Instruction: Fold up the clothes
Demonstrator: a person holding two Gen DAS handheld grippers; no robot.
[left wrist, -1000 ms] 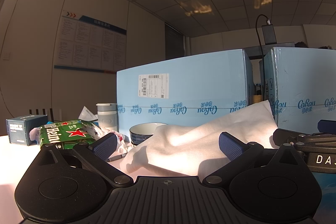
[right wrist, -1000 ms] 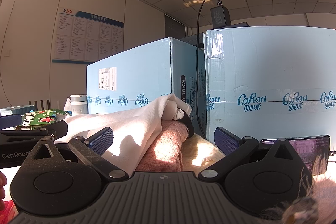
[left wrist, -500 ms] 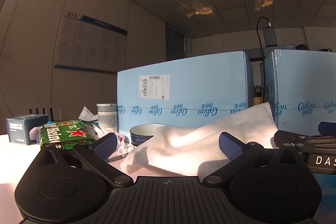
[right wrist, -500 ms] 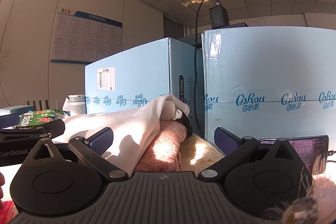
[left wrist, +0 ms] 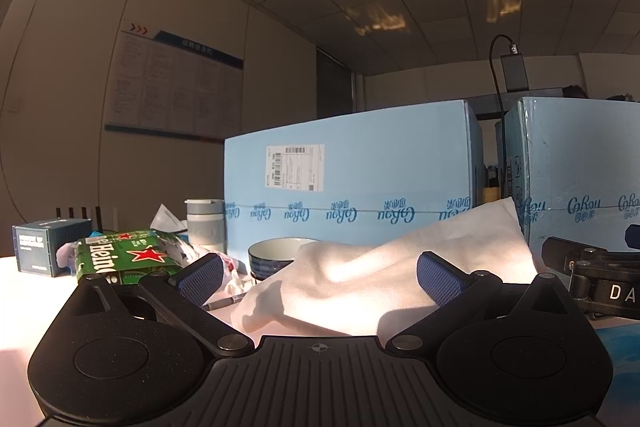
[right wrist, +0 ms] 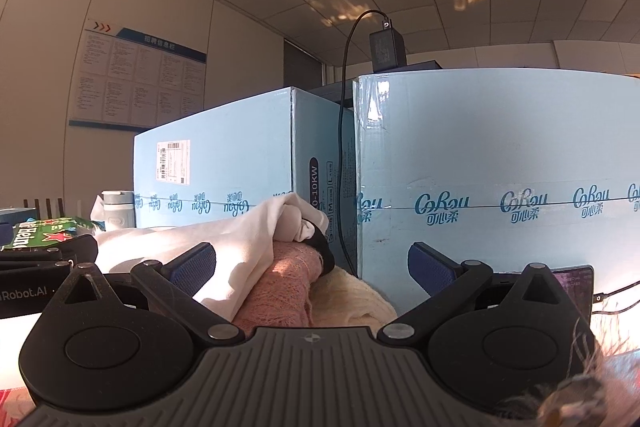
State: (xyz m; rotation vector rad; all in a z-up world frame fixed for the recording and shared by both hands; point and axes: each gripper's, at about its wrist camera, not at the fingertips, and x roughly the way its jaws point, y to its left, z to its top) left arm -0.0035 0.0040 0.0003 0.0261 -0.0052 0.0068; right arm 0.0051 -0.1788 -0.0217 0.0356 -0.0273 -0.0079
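A white cloth (left wrist: 384,279) lay rumpled on the table, draped at its right end over a pink knit (right wrist: 288,283) and a cream one (right wrist: 352,299). The left gripper (left wrist: 320,277) stood wide, holding nothing, low before the cloth; the right gripper (right wrist: 312,273) was likewise wide and empty, facing the pile. Behind stood two blue boxes (left wrist: 360,183), with a bowl (left wrist: 276,259) and a green carton (left wrist: 124,259) to the left.

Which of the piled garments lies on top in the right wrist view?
The white garment: it drapes over the pink knit, with the cream knit lowest beside it.
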